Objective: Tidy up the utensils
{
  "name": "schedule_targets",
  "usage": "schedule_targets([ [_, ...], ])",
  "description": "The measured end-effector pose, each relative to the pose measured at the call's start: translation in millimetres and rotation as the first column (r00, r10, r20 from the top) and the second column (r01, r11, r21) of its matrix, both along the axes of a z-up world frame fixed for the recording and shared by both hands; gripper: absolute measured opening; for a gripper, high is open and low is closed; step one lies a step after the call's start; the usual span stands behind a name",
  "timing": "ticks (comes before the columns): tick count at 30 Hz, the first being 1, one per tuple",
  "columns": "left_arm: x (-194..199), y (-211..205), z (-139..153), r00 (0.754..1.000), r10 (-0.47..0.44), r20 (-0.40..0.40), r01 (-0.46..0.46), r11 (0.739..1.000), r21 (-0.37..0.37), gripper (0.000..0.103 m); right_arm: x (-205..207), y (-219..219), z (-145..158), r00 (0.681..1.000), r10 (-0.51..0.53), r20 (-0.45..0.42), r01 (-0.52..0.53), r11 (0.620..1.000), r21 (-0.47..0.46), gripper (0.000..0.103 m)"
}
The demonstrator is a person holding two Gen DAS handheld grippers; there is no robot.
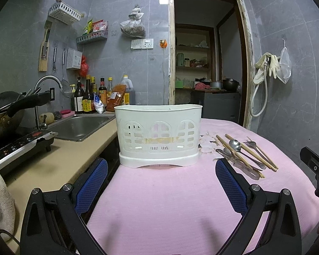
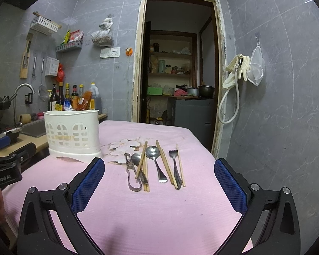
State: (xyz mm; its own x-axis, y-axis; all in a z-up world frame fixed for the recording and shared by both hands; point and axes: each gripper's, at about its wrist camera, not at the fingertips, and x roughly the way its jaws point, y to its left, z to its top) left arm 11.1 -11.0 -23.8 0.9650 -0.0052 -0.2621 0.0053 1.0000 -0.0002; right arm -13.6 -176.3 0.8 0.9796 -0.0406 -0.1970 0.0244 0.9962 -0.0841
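A white plastic utensil holder (image 1: 158,135) stands upright on the pink cloth, also in the right wrist view (image 2: 72,135) at the left. Utensils lie in a row on the cloth: a peeler (image 2: 130,173), a small spoon (image 2: 136,159), a large spoon (image 2: 154,155), a fork (image 2: 174,157) and several wooden chopsticks (image 2: 164,163). They also show at the right in the left wrist view (image 1: 242,153). My left gripper (image 1: 160,182) is open and empty, just short of the holder. My right gripper (image 2: 159,182) is open and empty, just short of the utensils.
The pink cloth (image 2: 159,212) covers a table. To the left are a beige counter (image 1: 59,161), a steel sink (image 1: 80,126), an induction cooker (image 1: 17,146) with a wok (image 1: 2,114), and sauce bottles (image 1: 95,93). A doorway (image 1: 206,63) is behind.
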Motion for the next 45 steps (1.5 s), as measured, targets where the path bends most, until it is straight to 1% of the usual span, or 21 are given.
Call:
schedule_targets([
  [7,4.3,-3.0,6.5,1.0,0.006,-0.016,-0.006,1.0,0.003,0.1,0.3,-1.3,0.0,1.0,0.004,0.0,-0.004,1.0,0.001,0.103],
  [14,15.3,-5.3,17.8,1.0,-0.009,-0.019,0.009,1.0,0.028,0.1,5.7,-1.2,-3.1,1.0,0.01,-0.008,-0.01,1.0,-0.009,0.103],
  [19,28.1,-9.5,25.4,0.999,-0.03,-0.035,0.031,0.999,0.032,0.1,16.1,-6.8,5.5,1.0,0.026,-0.01,-0.027,0.999,-0.032,0.103],
  [23,41.1,-14.6,30.2,0.998,-0.041,-0.049,0.043,0.998,0.047,0.1,30.8,-20.7,14.1,0.999,0.046,-0.025,-0.047,0.998,-0.041,0.103],
  [27,56.1,-22.1,33.6,0.995,-0.065,-0.074,0.07,0.995,0.064,0.1,44.5,-32.2,17.2,0.997,0.059,-0.048,-0.062,0.997,-0.048,0.103],
  [32,76.2,-32.2,38.1,0.985,-0.126,-0.118,0.134,0.989,0.065,0.1,65.0,-51.0,24.9,0.993,0.07,-0.093,-0.075,0.996,-0.046,0.103],
  [36,93.0,-43.5,39.8,0.966,-0.2,-0.163,0.21,0.977,0.045,0.1,85.2,-68.6,29.3,0.986,0.083,-0.147,-0.089,0.996,-0.033,0.103],
  [41,117.2,-57.7,37.6,0.921,-0.296,-0.254,0.308,0.952,0.007,0.098,112.2,-89.2,30.0,0.965,0.112,-0.235,-0.11,0.994,0.021,0.103],
  [42,121.5,-60.9,36.9,0.911,-0.313,-0.269,0.325,0.946,0.003,0.094,117.6,-91.9,29.2,0.96,0.119,-0.251,-0.116,0.993,0.028,0.101],
  [43,125.2,-64.9,35.6,0.901,-0.327,-0.285,0.341,0.94,0.0,0.091,124.4,-95.5,27.7,0.953,0.128,-0.275,-0.123,0.992,0.035,0.096],
  [44,129.0,-69.7,33.9,0.891,-0.341,-0.299,0.356,0.934,-0.002,0.085,129.5,-98.5,26.3,0.947,0.134,-0.293,-0.128,0.991,0.04,0.093],
  [45,133.4,-74.3,31.8,0.878,-0.356,-0.32,0.373,0.928,-0.008,0.079,133.6,-100.1,24.7,0.942,0.138,-0.304,-0.131,0.99,0.043,0.086],
])
